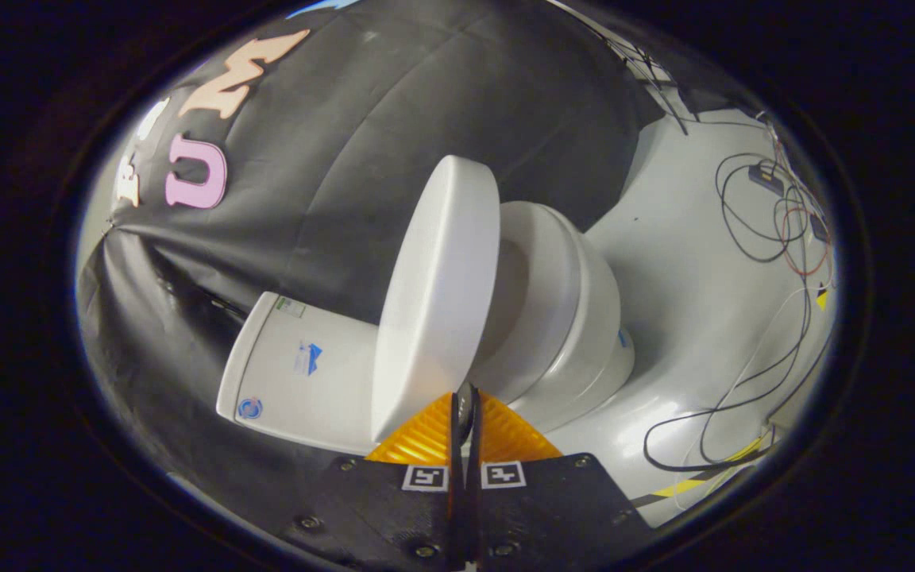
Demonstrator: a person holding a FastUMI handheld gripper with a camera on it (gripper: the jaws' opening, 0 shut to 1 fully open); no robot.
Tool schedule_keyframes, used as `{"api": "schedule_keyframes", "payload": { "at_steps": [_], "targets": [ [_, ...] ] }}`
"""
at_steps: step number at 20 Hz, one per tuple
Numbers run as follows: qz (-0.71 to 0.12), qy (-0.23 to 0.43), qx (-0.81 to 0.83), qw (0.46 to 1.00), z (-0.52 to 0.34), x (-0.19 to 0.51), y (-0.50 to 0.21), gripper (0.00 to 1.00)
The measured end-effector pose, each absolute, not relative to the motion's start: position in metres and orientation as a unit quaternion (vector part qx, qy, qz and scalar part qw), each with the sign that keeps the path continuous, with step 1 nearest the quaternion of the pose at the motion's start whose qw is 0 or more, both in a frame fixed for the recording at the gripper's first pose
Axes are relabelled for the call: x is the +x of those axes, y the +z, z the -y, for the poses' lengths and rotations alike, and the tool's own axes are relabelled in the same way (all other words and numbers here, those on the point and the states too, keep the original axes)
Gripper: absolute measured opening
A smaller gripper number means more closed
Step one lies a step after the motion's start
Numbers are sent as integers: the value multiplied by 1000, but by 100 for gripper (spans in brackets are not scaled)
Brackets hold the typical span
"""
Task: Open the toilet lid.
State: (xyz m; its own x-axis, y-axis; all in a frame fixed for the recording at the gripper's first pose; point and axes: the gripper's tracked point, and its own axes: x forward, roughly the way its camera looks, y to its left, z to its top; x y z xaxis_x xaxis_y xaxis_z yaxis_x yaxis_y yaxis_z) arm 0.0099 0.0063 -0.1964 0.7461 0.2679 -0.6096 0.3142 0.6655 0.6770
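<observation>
The white toilet lid (434,294) stands raised, well clear of the seat (545,286), and tilts toward the tank (306,373). The seat lies flat on the bowl (592,334). My gripper (464,409) is shut, its two fingers pressed together with only a thin slit between them. The fingertips sit right at the lid's near rim and seem to touch its edge from the seat side. Nothing shows between the fingers. The whole scene appears rolled sideways in the gripper view.
The black cloth wall (394,119) hangs close behind the tank. Loose black and red cables (775,222) and small boxes lie on the pale floor (688,278) beyond the bowl. A yellow-and-black tape strip (712,469) runs along the floor near the fingers.
</observation>
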Motion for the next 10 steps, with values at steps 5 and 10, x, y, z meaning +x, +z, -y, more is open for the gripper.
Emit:
{"api": "schedule_keyframes", "payload": {
  "at_steps": [5, 10],
  "targets": [
    [-343, 2, 430, 835, -13, 12, -177, 1],
    [-301, 59, 443, 842, -38, 17, -123, 1]
  ]
}}
